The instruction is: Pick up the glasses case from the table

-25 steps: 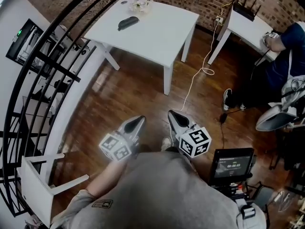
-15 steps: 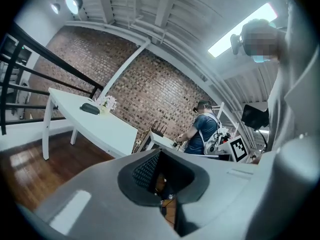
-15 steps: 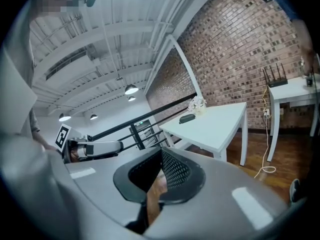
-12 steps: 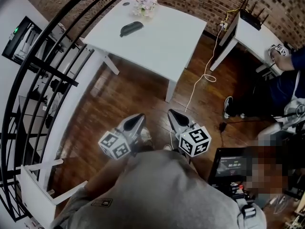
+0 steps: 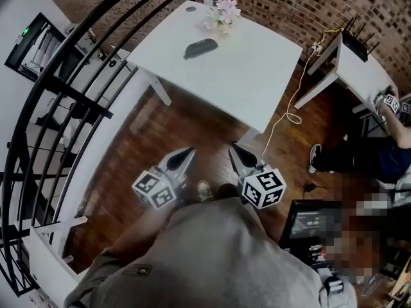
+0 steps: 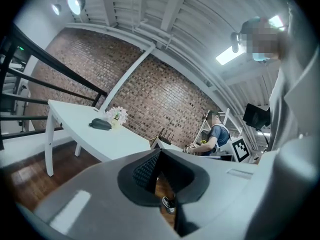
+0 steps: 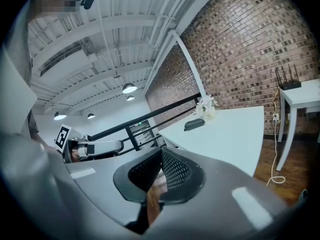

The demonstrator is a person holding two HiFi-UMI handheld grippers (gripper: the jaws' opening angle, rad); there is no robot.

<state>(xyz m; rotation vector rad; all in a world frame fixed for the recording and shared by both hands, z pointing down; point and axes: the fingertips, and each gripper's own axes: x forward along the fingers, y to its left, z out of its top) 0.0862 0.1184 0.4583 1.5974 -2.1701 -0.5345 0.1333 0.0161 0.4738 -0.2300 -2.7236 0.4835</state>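
Note:
The dark glasses case (image 5: pixel 201 47) lies on the white table (image 5: pixel 257 88), near its far left part, beside a small bunch of pale flowers (image 5: pixel 223 16). It also shows in the left gripper view as a dark oblong (image 6: pixel 100 124) and in the right gripper view (image 7: pixel 194 124). My left gripper (image 5: pixel 186 154) and right gripper (image 5: pixel 235 151) are held side by side over the wooden floor, short of the table's near edge. Both are shut with nothing between the jaws, and both are well apart from the case.
A black stair railing (image 5: pixel 77 95) runs along the left. A second white table (image 5: pixel 359 69) stands at the right, with a white cable (image 5: pixel 289 108) trailing on the floor. A seated person (image 5: pixel 385 153) is at the right, a monitor (image 5: pixel 313 223) beside me and a white chair (image 5: pixel 45 249) at the lower left.
The table and the glasses case have come closer and lower in the head view as I move toward them. Both grippers stay shut and keep their pose in front of me.

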